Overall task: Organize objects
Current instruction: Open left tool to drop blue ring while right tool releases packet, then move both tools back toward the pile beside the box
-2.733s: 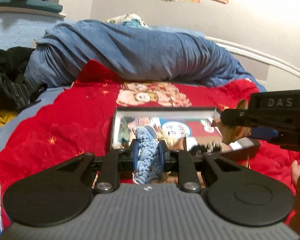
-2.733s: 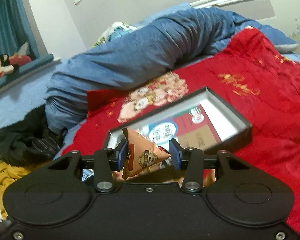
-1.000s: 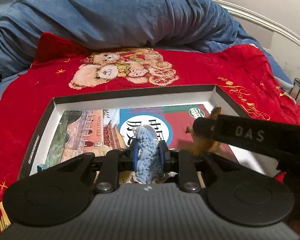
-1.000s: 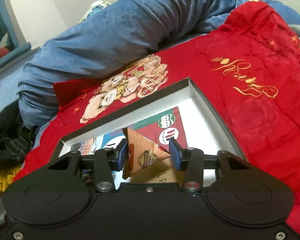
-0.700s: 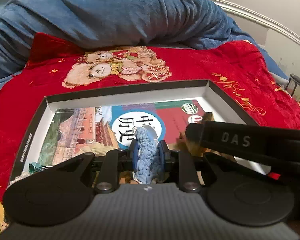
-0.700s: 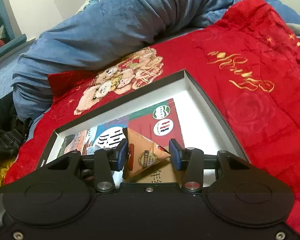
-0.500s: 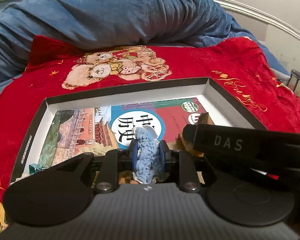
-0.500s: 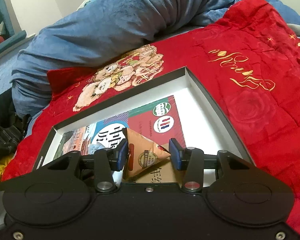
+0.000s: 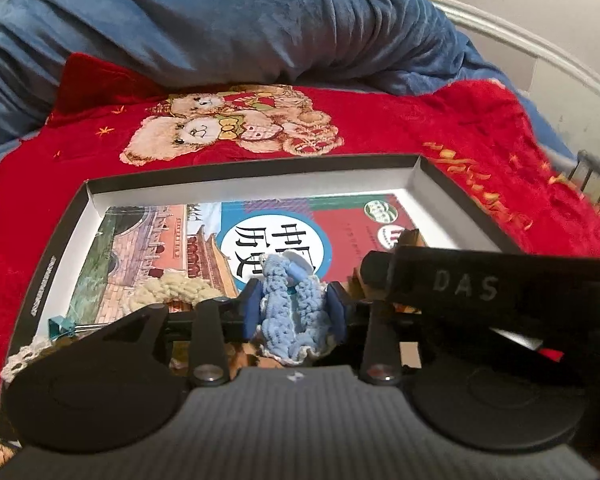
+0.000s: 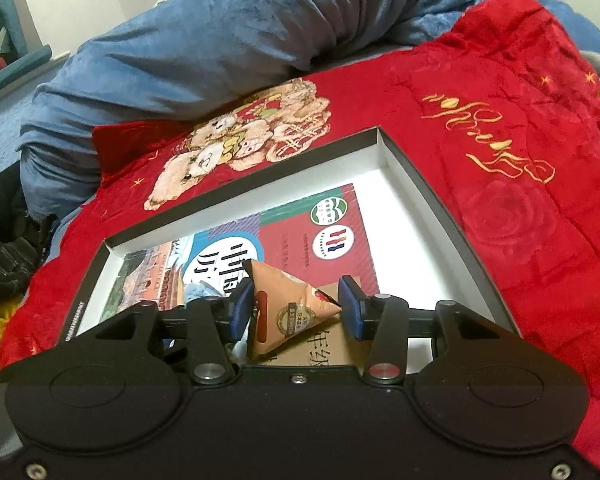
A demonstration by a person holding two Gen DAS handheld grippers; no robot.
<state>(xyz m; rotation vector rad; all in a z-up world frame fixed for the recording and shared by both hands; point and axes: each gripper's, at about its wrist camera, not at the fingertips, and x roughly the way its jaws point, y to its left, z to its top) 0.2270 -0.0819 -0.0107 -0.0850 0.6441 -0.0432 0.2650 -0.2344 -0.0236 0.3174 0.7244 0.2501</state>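
A shallow black box (image 9: 236, 174) with white inner walls lies on the red blanket; it also shows in the right wrist view (image 10: 428, 184). A colourful book (image 9: 204, 232) lies flat inside it. My left gripper (image 9: 294, 308) is shut on a blue crocheted piece (image 9: 288, 312) and holds it over the box. My right gripper (image 10: 296, 308) is shut on a tan triangular snack packet (image 10: 288, 304), also over the box. The right gripper's body (image 9: 480, 284) crosses the left wrist view on the right.
A cream crocheted piece (image 9: 172, 288) and a teal clip (image 9: 62, 326) lie in the box's near left part. A rolled blue duvet (image 9: 220, 24) runs behind the box. The red blanket (image 10: 520, 160) with a bear print surrounds it. Dark clothes (image 10: 4, 256) lie at the left.
Both grippers have moved forward and down over the box with their objects still held. The right gripper has come closer to the left one.
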